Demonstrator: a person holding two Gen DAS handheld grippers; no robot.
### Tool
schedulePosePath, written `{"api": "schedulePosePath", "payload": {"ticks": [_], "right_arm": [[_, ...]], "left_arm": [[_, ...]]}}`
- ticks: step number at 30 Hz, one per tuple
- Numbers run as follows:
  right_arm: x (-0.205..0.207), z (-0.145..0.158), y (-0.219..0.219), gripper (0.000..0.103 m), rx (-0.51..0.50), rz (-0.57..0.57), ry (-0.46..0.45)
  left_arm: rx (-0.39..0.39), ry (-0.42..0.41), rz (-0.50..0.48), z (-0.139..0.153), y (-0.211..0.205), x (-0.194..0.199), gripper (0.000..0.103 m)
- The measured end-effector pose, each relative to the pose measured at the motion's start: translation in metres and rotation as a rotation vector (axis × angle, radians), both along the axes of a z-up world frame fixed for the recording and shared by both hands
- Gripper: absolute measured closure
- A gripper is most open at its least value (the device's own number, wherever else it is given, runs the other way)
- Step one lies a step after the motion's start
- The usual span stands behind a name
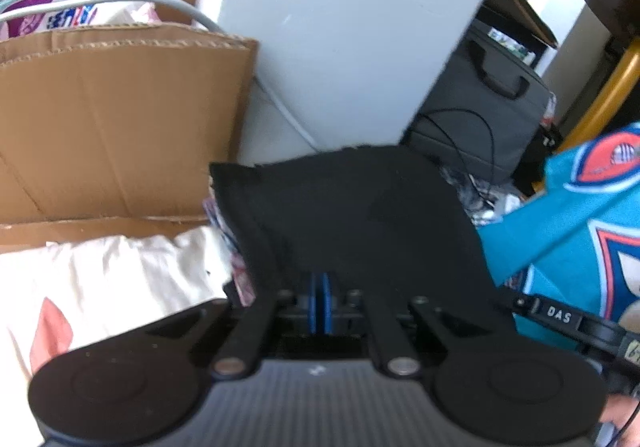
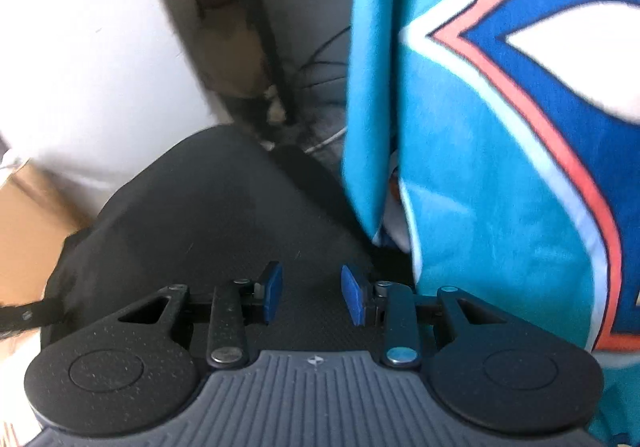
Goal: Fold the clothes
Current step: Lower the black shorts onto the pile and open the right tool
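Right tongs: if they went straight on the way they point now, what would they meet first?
Most likely the black cloth directly ahead of the open right tongs; the teal printed jersey hangs off to the side. Depth is unclear.

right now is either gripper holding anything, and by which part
The left gripper is shut on the black garment, seemingly near its edge. The right gripper is open, holding nothing.
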State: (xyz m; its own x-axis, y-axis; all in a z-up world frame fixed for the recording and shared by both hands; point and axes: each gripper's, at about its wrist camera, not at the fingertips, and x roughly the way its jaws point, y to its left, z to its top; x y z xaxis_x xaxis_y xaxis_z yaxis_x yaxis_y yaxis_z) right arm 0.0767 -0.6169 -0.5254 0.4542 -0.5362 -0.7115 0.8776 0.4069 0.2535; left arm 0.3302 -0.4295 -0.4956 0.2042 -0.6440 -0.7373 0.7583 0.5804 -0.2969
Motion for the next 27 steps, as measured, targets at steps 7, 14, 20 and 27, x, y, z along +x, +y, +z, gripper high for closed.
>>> {"api": "schedulePosePath", "payload": {"ticks": [7, 14, 20, 27], "right_arm": [[-0.012, -0.023, 0.016, 0.062, 0.019, 0.072, 0.049], [-0.031, -0.034, 0.023, 0.062, 0.015, 0.051, 0.135], [-0.045, -0.039, 0.031, 0.062, 0.023, 0.005, 0.191], [-0.039, -0.028, 0.053, 0.062, -0.025, 0.086, 0.137]], "left_arm": [[0.063, -0.009, -0.014, -0.023, -0.010, 0.010, 0.100], [0.064, -0.024, -0.015, -0.017, -0.007, 0.004, 0.099], [0.045, -0.004, -0.029, -0.014, 0.016, -0.013, 0.098], [0.025, 0.047, -0.051, -0.016, 0.052, -0.034, 0.097]]}}
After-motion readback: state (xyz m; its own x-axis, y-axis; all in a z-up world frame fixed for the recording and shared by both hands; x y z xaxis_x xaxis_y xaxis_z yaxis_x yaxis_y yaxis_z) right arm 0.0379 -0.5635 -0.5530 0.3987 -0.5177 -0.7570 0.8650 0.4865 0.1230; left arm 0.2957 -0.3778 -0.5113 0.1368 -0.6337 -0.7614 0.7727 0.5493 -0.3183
